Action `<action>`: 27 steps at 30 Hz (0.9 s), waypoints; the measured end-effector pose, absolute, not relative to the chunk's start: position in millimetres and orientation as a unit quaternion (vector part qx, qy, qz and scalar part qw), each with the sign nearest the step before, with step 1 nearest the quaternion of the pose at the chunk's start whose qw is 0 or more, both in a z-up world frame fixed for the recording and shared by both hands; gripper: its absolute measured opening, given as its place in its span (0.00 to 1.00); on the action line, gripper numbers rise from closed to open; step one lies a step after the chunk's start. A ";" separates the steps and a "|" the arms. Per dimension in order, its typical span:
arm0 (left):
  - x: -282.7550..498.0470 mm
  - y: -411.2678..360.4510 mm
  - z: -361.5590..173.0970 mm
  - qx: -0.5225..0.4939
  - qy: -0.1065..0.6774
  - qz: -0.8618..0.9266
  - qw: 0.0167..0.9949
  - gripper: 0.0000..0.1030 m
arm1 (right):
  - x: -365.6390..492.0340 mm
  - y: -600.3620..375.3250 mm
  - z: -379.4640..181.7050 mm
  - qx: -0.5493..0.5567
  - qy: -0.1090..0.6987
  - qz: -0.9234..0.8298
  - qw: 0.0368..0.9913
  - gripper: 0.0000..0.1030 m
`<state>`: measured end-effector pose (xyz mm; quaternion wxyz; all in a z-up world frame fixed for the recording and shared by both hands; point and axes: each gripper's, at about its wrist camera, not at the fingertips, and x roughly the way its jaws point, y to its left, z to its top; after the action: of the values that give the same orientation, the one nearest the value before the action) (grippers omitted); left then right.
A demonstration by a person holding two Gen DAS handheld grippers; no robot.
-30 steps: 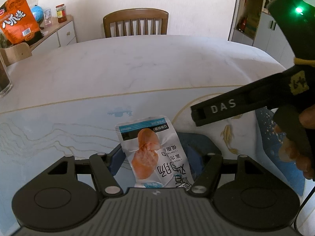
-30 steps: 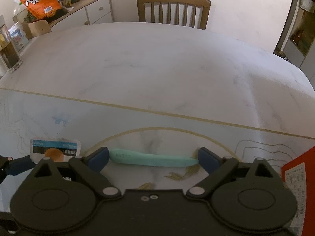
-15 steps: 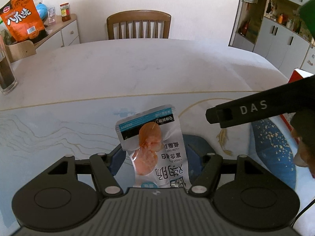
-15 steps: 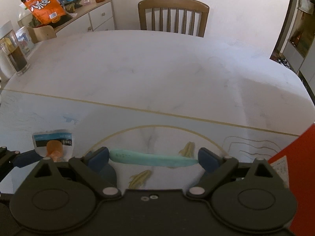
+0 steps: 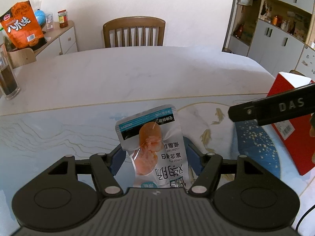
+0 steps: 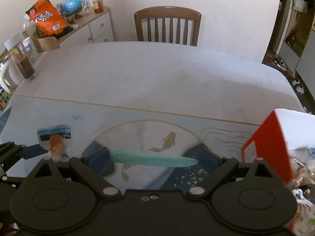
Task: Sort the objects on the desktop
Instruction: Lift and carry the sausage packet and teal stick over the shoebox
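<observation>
A silver snack packet [image 5: 155,147] with a teal band and an orange picture stands upright between the blue pads [image 5: 118,157] of my left gripper [image 5: 154,157], which is shut on it, above the fish-pattern mat [image 5: 59,137]. My right gripper [image 6: 153,158] is shut on a long mint-green stick [image 6: 153,158] lying crosswise from pad [image 6: 100,159] to pad, lifted off the mat. In the right wrist view the packet [image 6: 56,141] and a left finger [image 6: 33,151] show at the far left. The right tool's black bar [image 5: 275,108] crosses the left wrist view.
A red open box [image 6: 269,143] stands at the right, with wrapped items [image 6: 301,169] beside it. A glass of dark liquid [image 6: 24,63] and a colour cube [image 6: 4,98] are at the table's left. A wooden chair [image 5: 133,31] is beyond the far edge.
Both grippers have risen with their loads. The right one has also moved to the right, so the red box now fills more of its view.
</observation>
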<state>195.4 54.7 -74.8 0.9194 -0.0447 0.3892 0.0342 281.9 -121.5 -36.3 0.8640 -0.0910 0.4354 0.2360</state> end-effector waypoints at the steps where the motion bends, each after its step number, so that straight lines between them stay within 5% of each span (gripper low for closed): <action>1: 194.1 53.9 -71.7 -0.044 0.389 0.032 0.920 0.65 | 280.1 -124.8 -32.8 -0.090 0.433 0.237 0.865 0.94; 27: 169.6 -32.2 3.5 -0.031 0.343 -0.042 0.938 0.65 | 251.5 -257.7 34.6 -0.030 0.391 0.211 0.895 0.94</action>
<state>169.6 -32.2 3.5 0.9380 -0.0310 0.3427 -0.0422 251.5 -257.7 34.6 0.8954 -0.0300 0.3911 0.2107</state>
